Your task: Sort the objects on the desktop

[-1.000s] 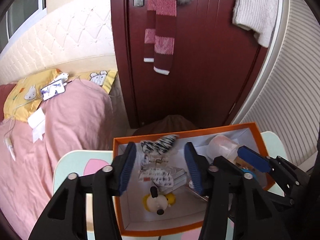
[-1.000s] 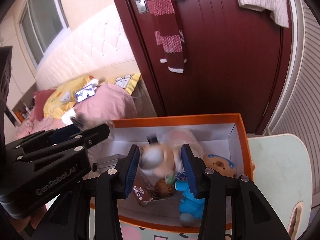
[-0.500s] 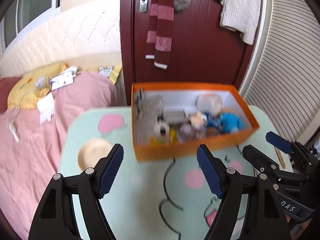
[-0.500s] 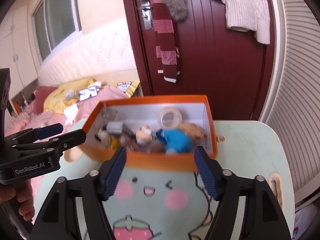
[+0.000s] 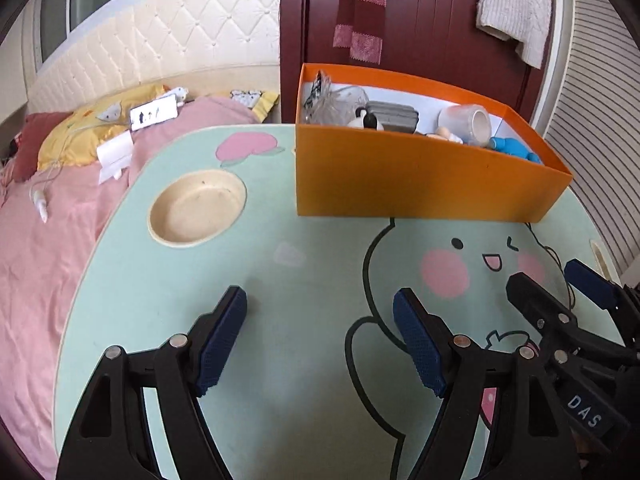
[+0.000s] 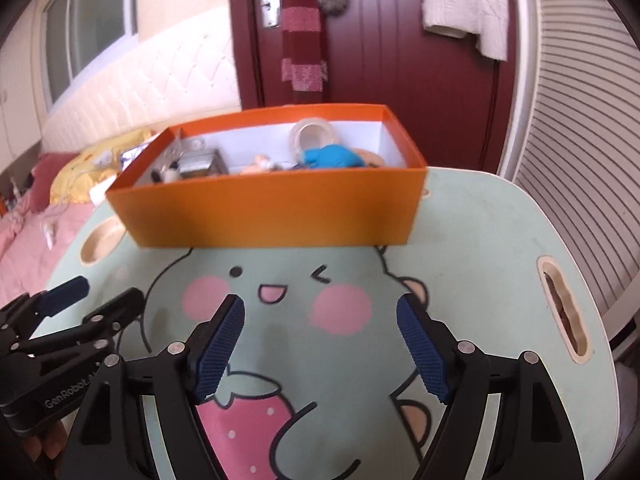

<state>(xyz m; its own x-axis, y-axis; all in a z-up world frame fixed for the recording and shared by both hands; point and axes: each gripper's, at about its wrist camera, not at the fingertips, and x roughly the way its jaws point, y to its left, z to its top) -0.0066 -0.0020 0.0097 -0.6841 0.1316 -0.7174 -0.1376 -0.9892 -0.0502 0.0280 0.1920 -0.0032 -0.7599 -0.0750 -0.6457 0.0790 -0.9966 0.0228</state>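
An orange box [image 5: 420, 184] with a white inside stands at the far side of the mint-green cartoon table [image 5: 160, 300]. Inside it lie a clear tape roll [image 5: 468, 124], a blue toy [image 5: 512, 148], a grey block [image 5: 390, 116] and a small black-and-white figurine [image 5: 366, 120]. My left gripper [image 5: 318, 300] hovers low over the table's near part, open and empty. To its right my right gripper [image 6: 319, 304] is open too, with nothing between its blue pads, above the printed face. The box [image 6: 272, 212] lies well ahead of both. Each gripper appears in the other's view: right gripper [image 5: 544, 274], left gripper [image 6: 108, 289].
A round cup recess [image 5: 198, 208] is sunk into the table at the left, and a slot [image 6: 562, 312] near its right edge. A bed with pink covers [image 5: 48, 260] borders the left side. Behind the box is a dark red door [image 5: 432, 20]; a ribbed wall [image 6: 580, 120] is at the right.
Both grippers have drawn back from over the box and sunk toward the tabletop. The right jaws, around a small toy a second ago, have spread wide; the left jaws have widened too.
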